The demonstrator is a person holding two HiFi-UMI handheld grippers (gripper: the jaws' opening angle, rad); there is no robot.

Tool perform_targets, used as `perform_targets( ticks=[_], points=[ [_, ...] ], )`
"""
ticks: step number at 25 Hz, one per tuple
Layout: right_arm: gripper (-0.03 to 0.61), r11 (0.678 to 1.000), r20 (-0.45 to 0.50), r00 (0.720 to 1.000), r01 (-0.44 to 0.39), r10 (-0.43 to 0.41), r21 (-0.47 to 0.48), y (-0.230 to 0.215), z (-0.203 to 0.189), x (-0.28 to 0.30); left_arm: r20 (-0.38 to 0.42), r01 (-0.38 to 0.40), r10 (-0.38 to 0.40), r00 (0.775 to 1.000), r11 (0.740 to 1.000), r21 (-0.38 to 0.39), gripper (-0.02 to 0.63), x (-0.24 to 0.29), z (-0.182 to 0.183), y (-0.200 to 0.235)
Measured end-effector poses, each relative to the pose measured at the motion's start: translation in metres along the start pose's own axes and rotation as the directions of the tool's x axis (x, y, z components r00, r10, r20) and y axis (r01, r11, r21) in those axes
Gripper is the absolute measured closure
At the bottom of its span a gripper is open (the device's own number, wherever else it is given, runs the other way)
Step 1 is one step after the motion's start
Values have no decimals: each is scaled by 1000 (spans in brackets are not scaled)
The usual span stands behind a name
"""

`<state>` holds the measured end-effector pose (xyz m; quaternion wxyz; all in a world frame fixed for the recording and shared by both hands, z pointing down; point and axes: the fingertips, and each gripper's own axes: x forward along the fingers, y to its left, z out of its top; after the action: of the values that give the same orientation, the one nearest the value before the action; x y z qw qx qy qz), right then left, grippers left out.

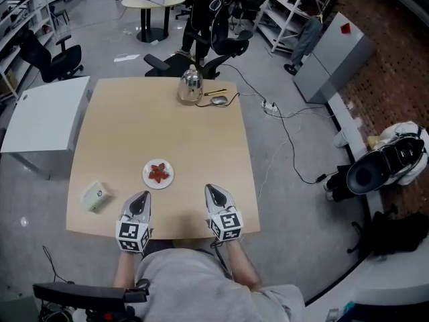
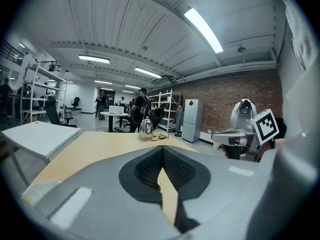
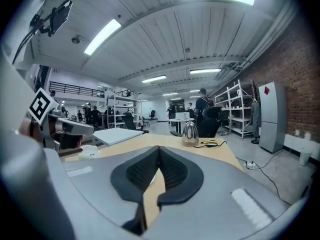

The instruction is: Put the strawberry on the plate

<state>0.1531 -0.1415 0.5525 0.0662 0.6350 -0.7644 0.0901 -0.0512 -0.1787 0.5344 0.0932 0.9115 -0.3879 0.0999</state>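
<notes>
A red strawberry (image 1: pixel 159 173) lies on a small white plate (image 1: pixel 149 179) on the tan table (image 1: pixel 134 119), near its front edge. My left gripper (image 1: pixel 139 198) rests on the table just in front of the plate and a little to its left, shut with nothing in it. To the plate's right, my right gripper (image 1: pixel 212 190) also sits low at the front edge, shut and empty. In the left gripper view the closed tips (image 2: pixel 162 148) hide the plate. In the right gripper view the jaw tips (image 3: pixel 159 148) meet, with a sliver of the plate (image 3: pixel 148 176) behind them.
A metal kettle (image 1: pixel 190 84) stands at the table's far edge beside a black cable, a yellow pen and a small dark object (image 1: pixel 219 100). A pale green box (image 1: pixel 95 196) lies at the front left. A white table (image 1: pixel 47 116) adjoins on the left; office chairs (image 1: pixel 221 49) stand behind.
</notes>
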Motion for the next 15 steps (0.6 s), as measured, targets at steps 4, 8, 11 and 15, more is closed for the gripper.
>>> perform_targets(
  ticks=[4,8,11,15],
  points=[
    [571,1000,29,999,30,-30,7,-2,0,-19,8,20,-20,1000,1000,20,594,-1,1,-11],
    [572,999,28,998,49,-49,14,-3,-7,-38,17,37,-38,999,999,34,594,-4,5,-22],
    [572,998,21,998,54,-55,6,1,-14,-50,16,39,-39,999,998,40,594,-8,4,-25],
    [571,998,21,998,58,-58,21,6,-17,-58,17,37,-38,999,998,42,594,-11,4,-25]
  ],
)
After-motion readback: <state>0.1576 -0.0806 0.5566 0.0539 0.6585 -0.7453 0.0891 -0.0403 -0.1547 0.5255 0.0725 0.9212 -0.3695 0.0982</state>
